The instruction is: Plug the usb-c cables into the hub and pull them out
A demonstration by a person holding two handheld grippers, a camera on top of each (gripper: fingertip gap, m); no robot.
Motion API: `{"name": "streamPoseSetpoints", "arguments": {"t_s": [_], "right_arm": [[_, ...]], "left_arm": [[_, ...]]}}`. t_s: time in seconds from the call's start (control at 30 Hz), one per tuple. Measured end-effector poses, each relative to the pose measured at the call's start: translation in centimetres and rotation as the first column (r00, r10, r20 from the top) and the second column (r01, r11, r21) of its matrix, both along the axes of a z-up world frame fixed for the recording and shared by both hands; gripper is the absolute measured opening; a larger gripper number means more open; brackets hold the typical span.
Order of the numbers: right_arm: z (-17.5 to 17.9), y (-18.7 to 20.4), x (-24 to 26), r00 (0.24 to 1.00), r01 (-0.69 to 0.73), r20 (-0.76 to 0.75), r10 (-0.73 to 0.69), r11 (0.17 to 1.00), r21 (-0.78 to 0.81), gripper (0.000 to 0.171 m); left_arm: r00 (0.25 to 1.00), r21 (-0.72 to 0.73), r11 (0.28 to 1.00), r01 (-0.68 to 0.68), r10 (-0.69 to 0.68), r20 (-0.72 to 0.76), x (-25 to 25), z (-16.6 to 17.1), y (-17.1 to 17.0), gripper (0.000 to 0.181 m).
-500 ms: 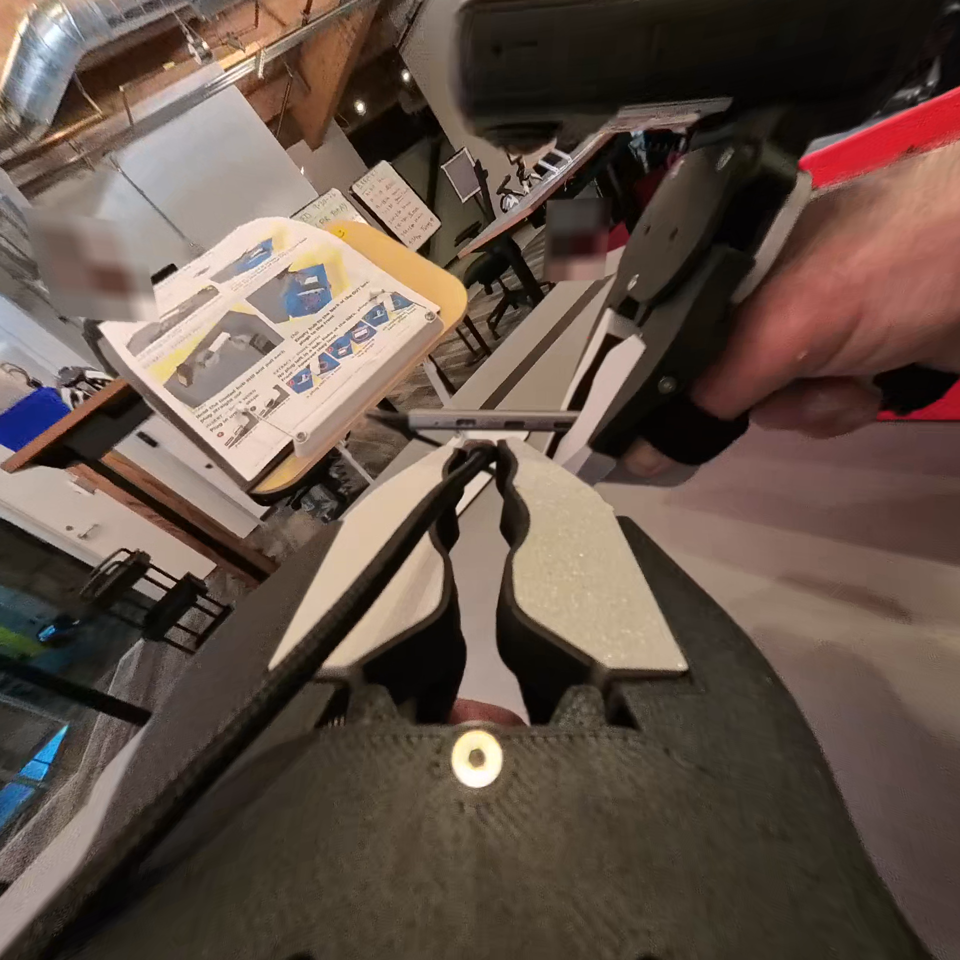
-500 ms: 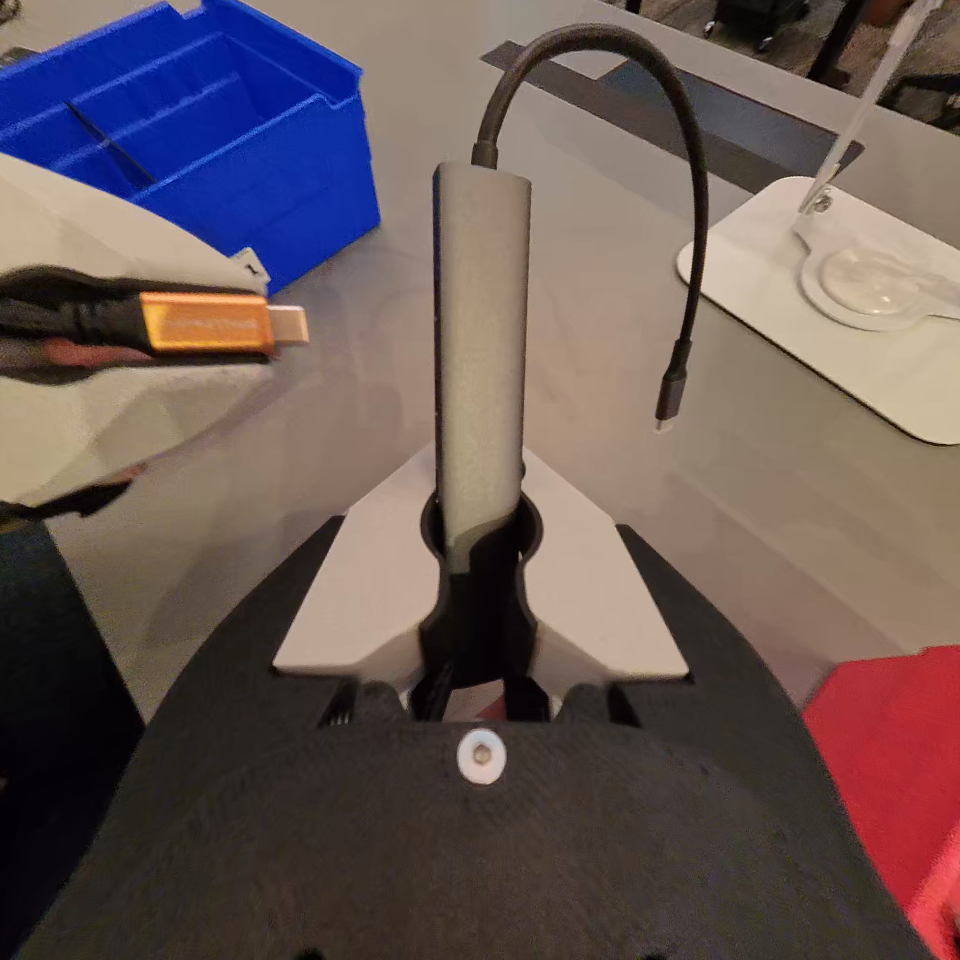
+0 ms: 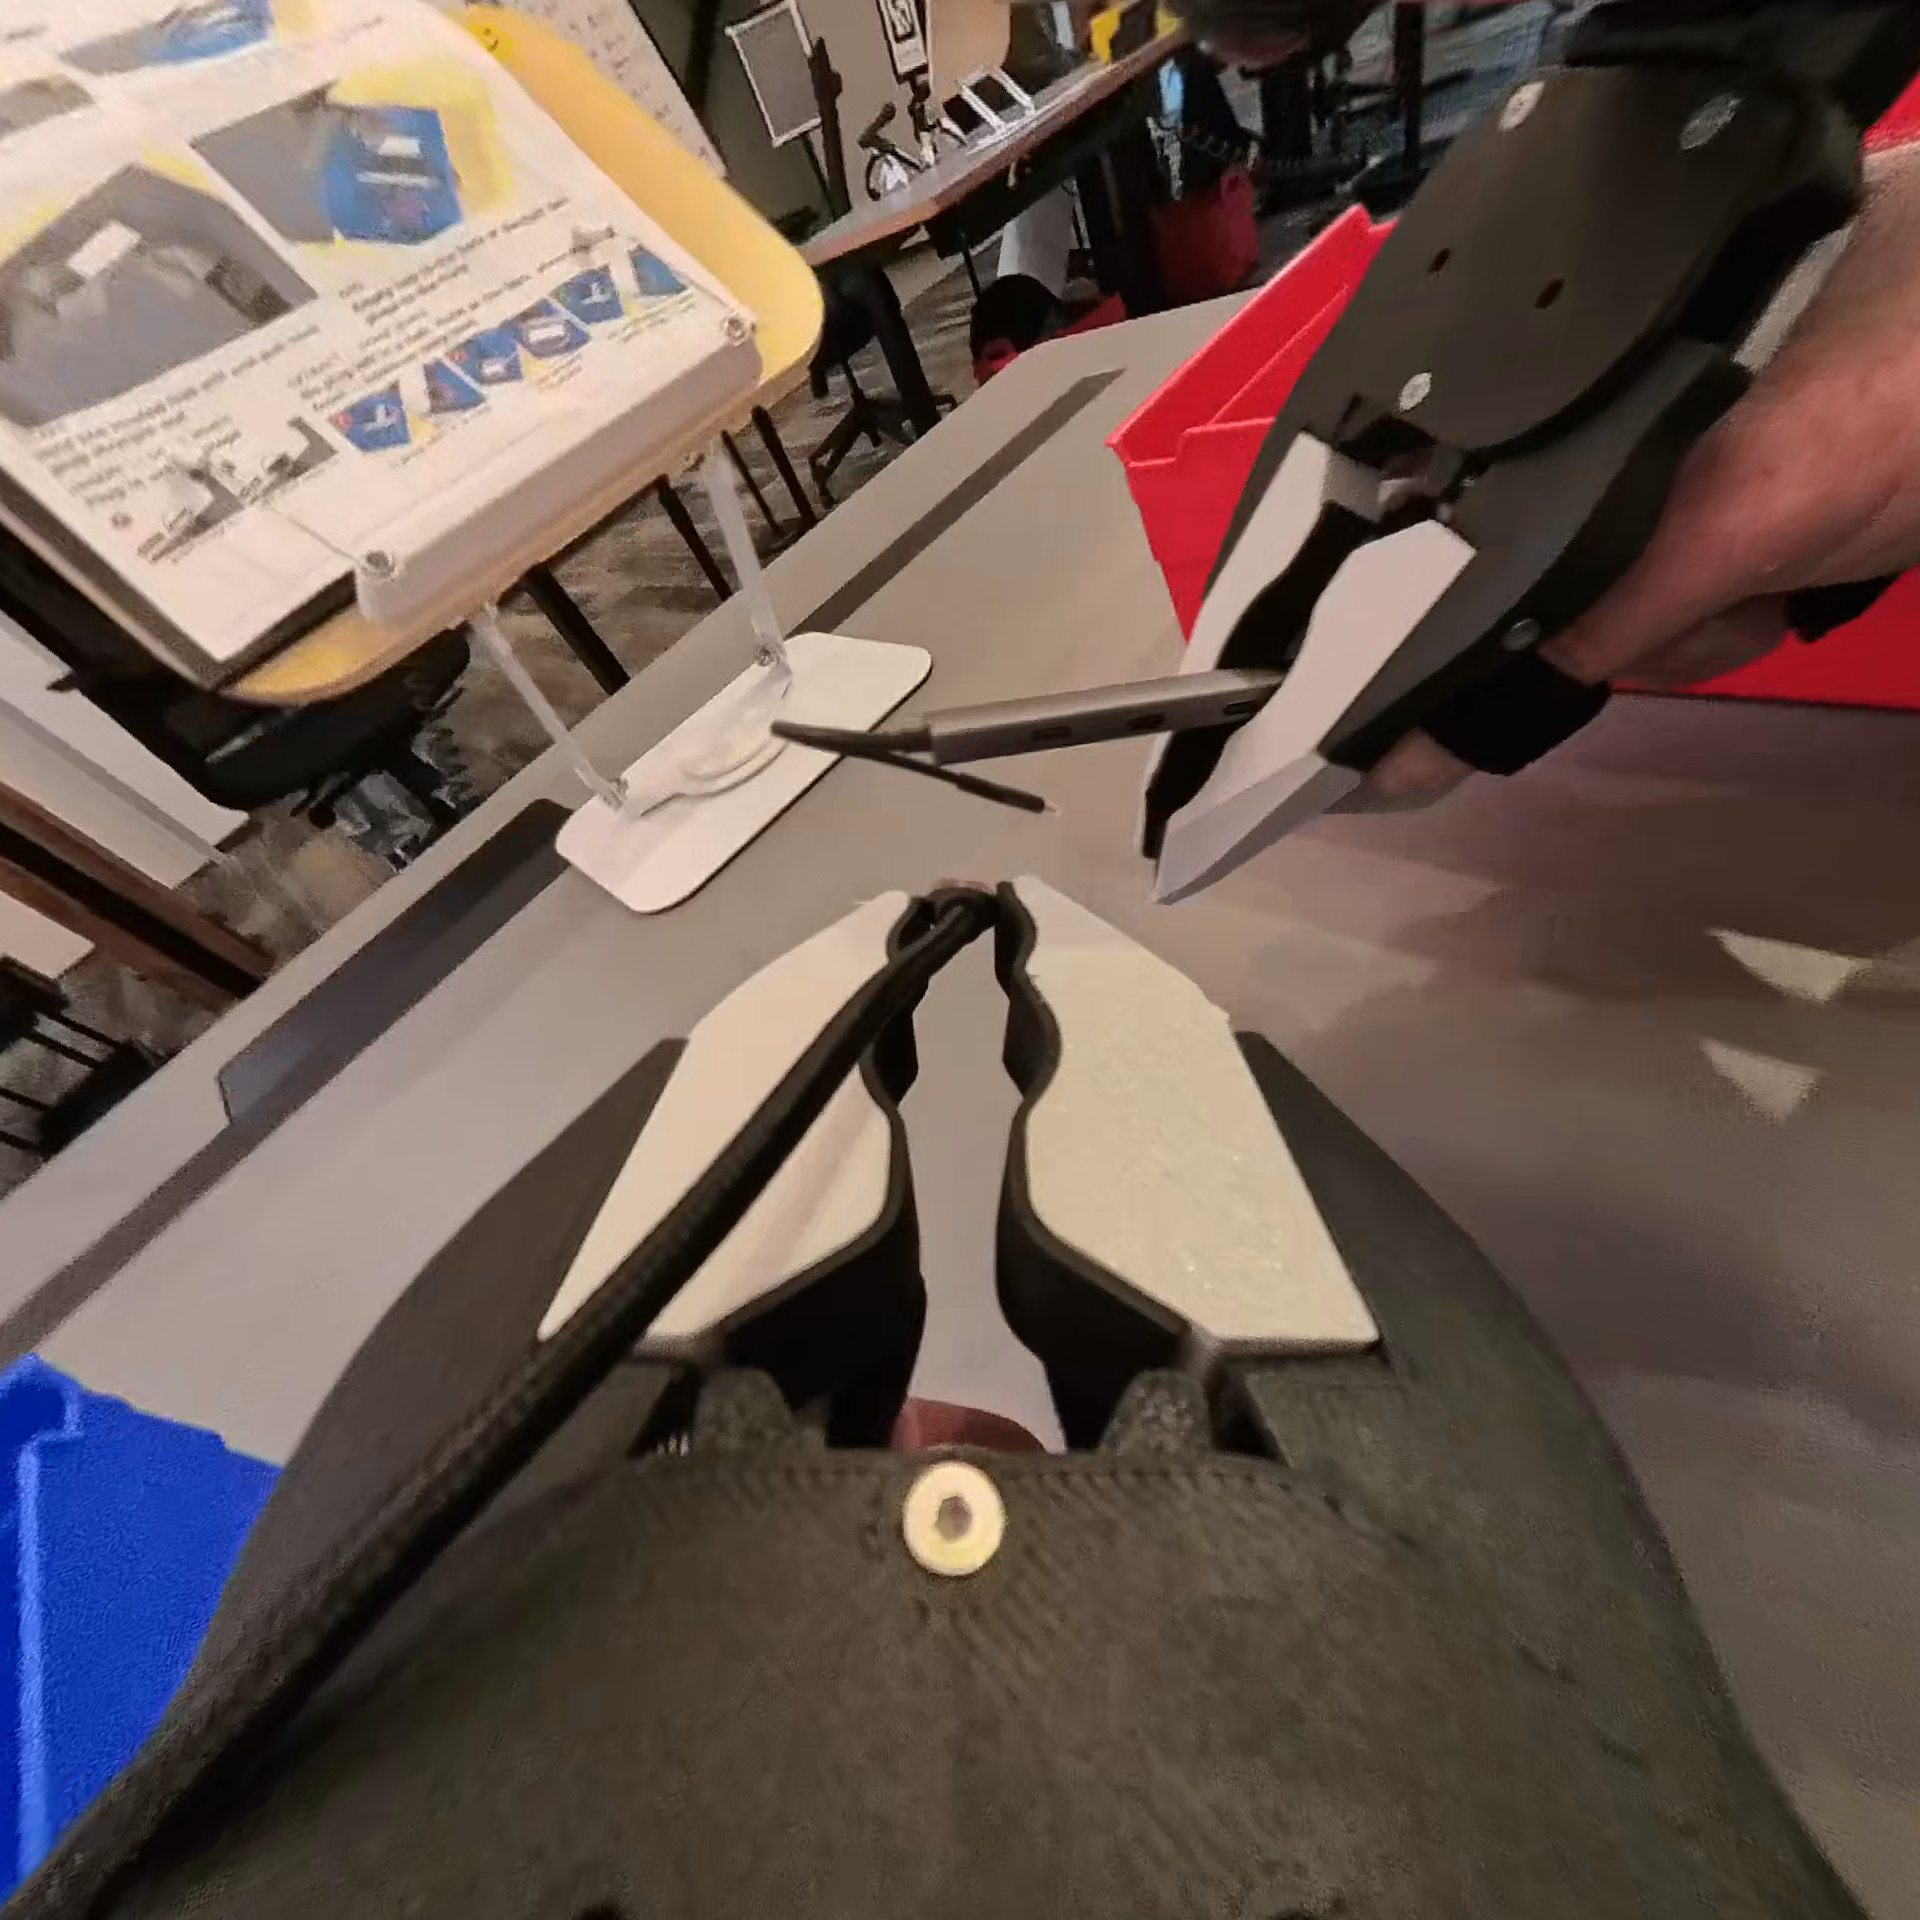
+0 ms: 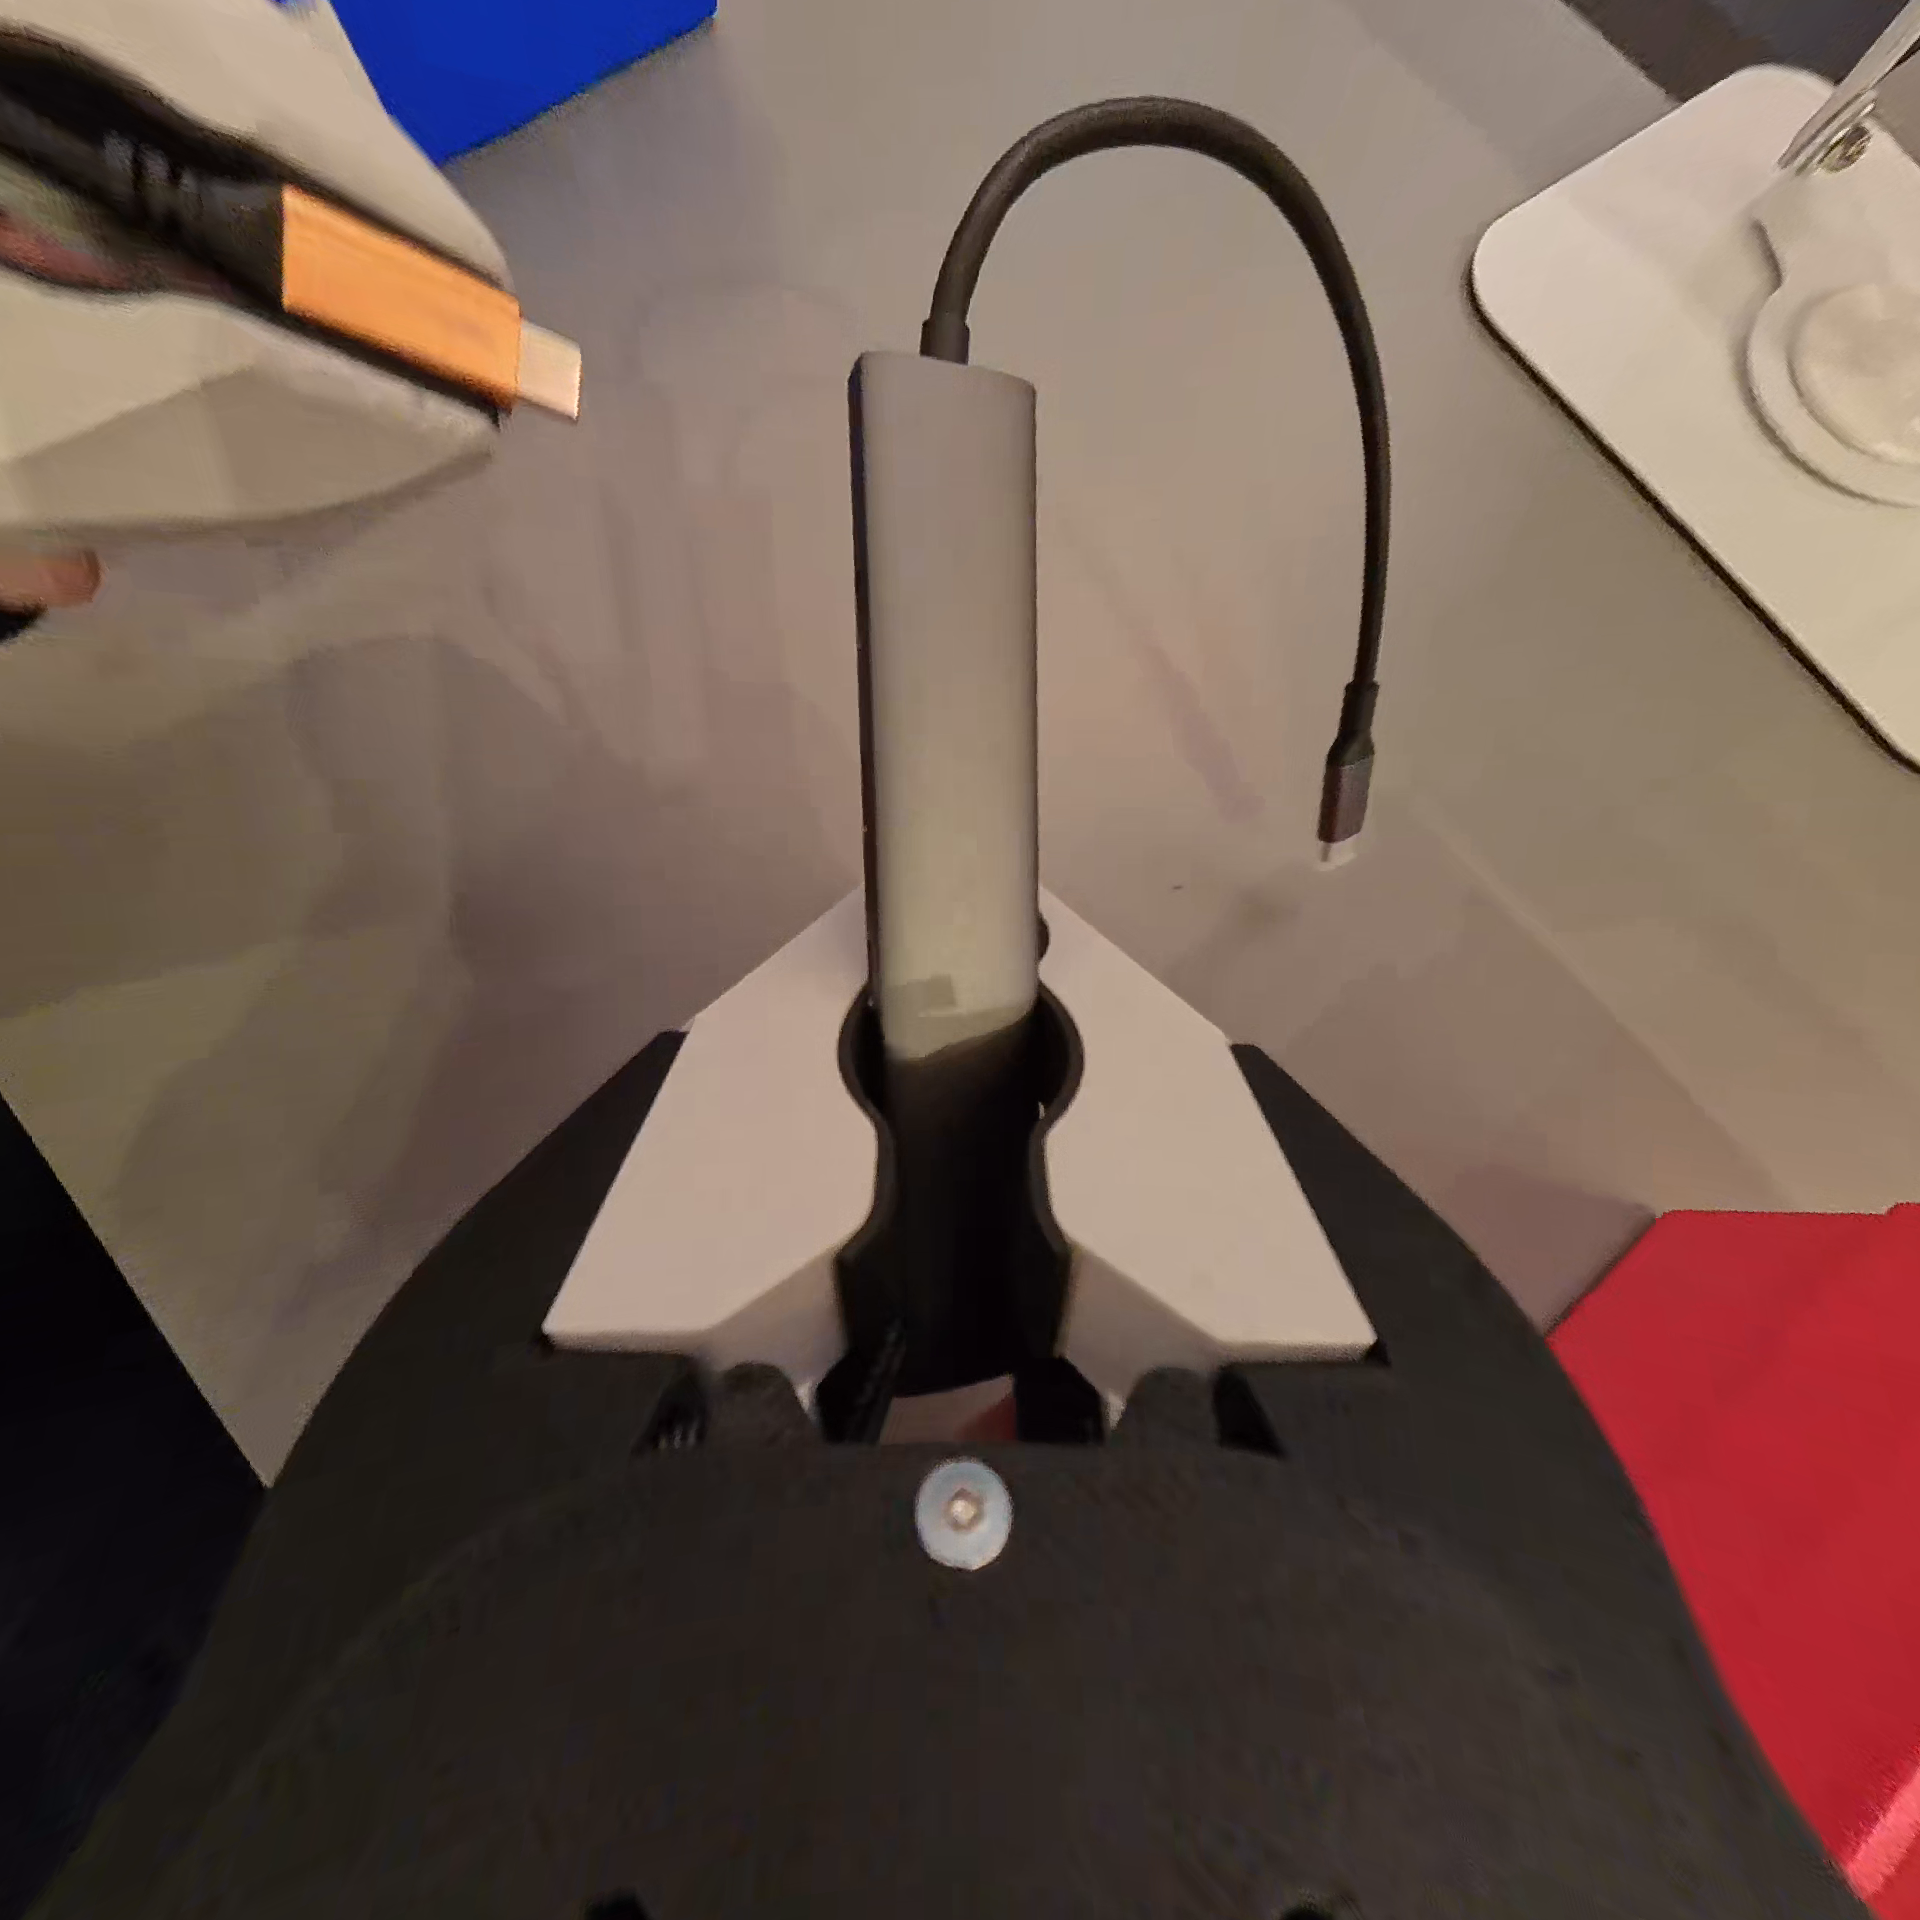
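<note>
Orange plug [image 4: 400, 312] looks hard but its cable bends, so left claw [image 3: 977, 904] pinches it; right claw [image 4: 951, 1039] grips the stiff hub [image 4: 945, 665].

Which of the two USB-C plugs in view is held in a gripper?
The orange-sleeved plug on the black braided cable, clamped in the left gripper. The grey plug on the hub's own short cable hangs free.

This looks like a workshop or lab room. A picture instruction sheet [image 3: 343, 312] on a clear stand fills the upper left above a grey worktop [image 3: 1558, 1143]. Blue [image 3: 94, 1558] and red [image 3: 1247, 457] bins sit at the edges, with more tables [image 3: 987, 177] at the top.
</note>
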State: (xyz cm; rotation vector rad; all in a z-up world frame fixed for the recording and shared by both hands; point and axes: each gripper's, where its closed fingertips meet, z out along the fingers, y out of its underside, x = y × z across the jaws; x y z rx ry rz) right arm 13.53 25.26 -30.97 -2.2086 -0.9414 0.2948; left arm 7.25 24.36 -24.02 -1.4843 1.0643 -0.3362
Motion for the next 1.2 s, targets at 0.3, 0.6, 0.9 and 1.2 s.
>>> {"name": "streamPoseSetpoints", "arguments": {"t_s": [0.3,0.6,0.9,1.2], "right_arm": [[-0.9,-1.4,0.4,0.994,-0.046,0.097,0.045,0.999,0.011,0.013],[5.9,-2.1,0.8,0.991,-0.117,0.071,0.109,0.986,0.117,0.013],[15.4,-0.9,11.6,0.968,-0.161,0.233,0.093,0.944,0.288,0.013],[7.3,-0.9,25.1,0.700,-0.363,0.656,0.282,0.932,-0.013,0.015]], "left_arm": [[1.000,-0.101,0.995,-0.013,0.014,0.012,-1.1,-2.4,0.5,0.011],[0.999,-0.172,0.985,-0.020,0.026,0.037,-1.5,-4.1,0.6,0.011],[0.998,-0.179,0.984,0.015,-0.004,0.063,-1.5,-3.9,0.1,0.011],[0.998,-0.154,0.988,0.004,0.006,0.064,-1.5,-3.6,0.2,0.011]]}}
